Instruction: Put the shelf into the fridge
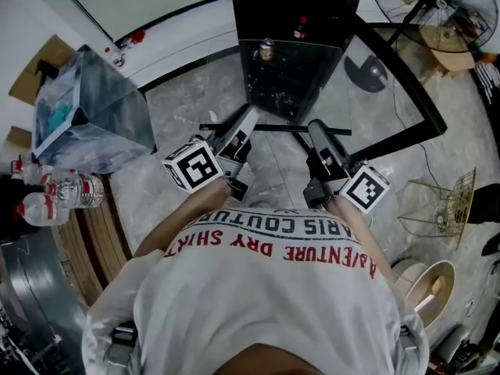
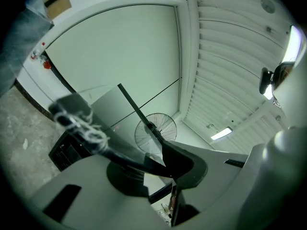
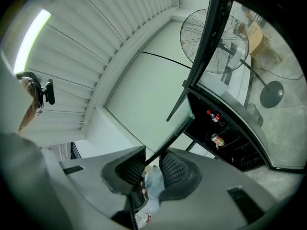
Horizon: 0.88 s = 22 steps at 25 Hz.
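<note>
Steadiness counts most now: left gripper [image 1: 247,117] is clamped on the left edge of the glass shelf [image 1: 273,127] and right gripper [image 1: 316,127] on its right edge. The pane hangs level just before the open fridge [image 1: 312,6]. I judge both hands should advance together, so it enters square and clear of the bottles [image 1: 266,50].

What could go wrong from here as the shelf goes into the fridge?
1. The left gripper and right gripper pinch the glass shelf at its near edge only, so it may tilt or slip.
2. A bottle and a can sit inside the fridge; the shelf's far edge could knock them.
</note>
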Each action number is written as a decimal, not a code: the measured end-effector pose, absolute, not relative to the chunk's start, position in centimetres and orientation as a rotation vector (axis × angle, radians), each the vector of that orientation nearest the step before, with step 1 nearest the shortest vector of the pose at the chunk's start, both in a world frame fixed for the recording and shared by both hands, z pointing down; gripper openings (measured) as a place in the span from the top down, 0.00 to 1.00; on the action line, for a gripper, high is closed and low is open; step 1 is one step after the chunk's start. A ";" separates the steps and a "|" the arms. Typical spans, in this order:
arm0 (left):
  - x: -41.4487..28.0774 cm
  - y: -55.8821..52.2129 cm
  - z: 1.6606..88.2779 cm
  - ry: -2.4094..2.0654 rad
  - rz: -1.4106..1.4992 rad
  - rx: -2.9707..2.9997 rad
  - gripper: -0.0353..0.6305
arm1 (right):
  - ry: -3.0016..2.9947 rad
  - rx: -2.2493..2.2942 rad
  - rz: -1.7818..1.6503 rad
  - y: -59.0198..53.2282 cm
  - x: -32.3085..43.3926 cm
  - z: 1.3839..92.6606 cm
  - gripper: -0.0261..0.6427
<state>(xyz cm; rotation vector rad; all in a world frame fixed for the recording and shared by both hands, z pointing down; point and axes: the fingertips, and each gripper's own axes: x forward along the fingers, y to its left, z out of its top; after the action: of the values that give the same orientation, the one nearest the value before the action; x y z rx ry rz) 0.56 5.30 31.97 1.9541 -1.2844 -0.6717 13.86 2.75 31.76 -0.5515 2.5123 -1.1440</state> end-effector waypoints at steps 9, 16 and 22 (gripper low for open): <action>-0.4 4.0 32.3 -1.305 -0.664 1.963 0.79 | 2.521 -0.535 -1.135 1.3 12.9 32.2 0.83; -1.6 2.5 32.5 -1.277 -0.651 1.963 0.79 | 2.509 -0.569 -1.147 0.1 11.7 32.4 0.83; -3.3 0.0 33.3 -1.248 -0.615 1.958 0.78 | 2.482 -0.622 -1.164 -1.9 10.2 32.9 0.83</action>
<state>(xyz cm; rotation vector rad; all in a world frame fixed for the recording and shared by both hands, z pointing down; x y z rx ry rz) -3.27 0.04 33.29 1.9575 -1.2481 -0.6148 10.16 -1.94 32.93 -0.6220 2.4818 -1.1639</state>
